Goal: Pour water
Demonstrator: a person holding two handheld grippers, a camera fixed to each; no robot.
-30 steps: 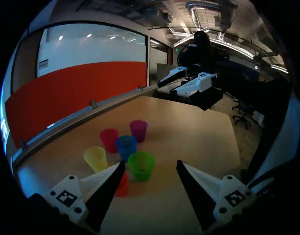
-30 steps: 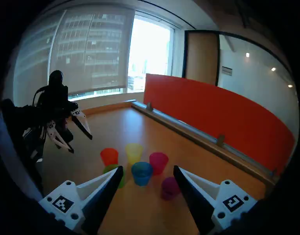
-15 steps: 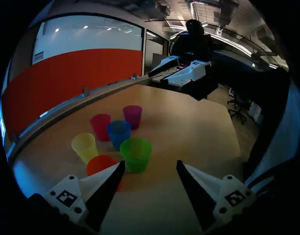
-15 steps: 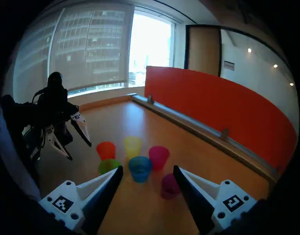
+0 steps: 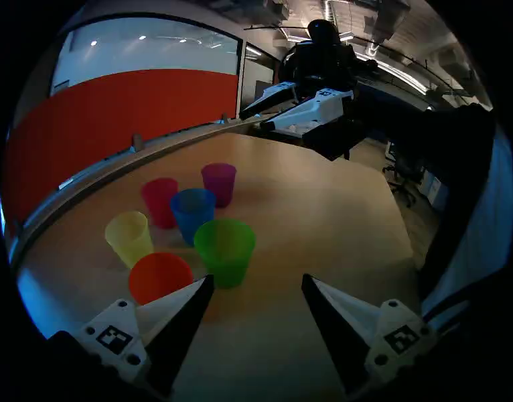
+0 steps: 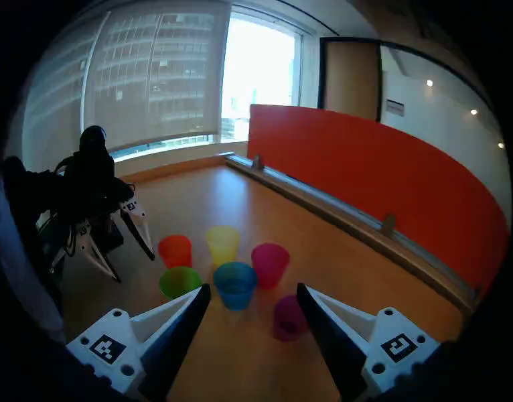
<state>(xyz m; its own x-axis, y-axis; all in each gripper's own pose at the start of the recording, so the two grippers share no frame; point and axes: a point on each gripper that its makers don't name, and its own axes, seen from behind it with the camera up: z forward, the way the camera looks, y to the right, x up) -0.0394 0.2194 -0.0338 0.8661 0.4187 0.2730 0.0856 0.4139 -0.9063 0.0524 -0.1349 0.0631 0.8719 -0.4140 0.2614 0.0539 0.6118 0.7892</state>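
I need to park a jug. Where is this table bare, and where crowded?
Bare: in the left gripper view, the broad table stretch from the green cup and purple cup across to the open edge. Crowded: the cup cluster between those and the red partition.

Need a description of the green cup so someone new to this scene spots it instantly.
On the wooden table beside the long orange partition stands a cluster of six cups. The green cup sits on the side of the cluster away from the partition, next to the blue cup and the orange cup. It is the only green one.
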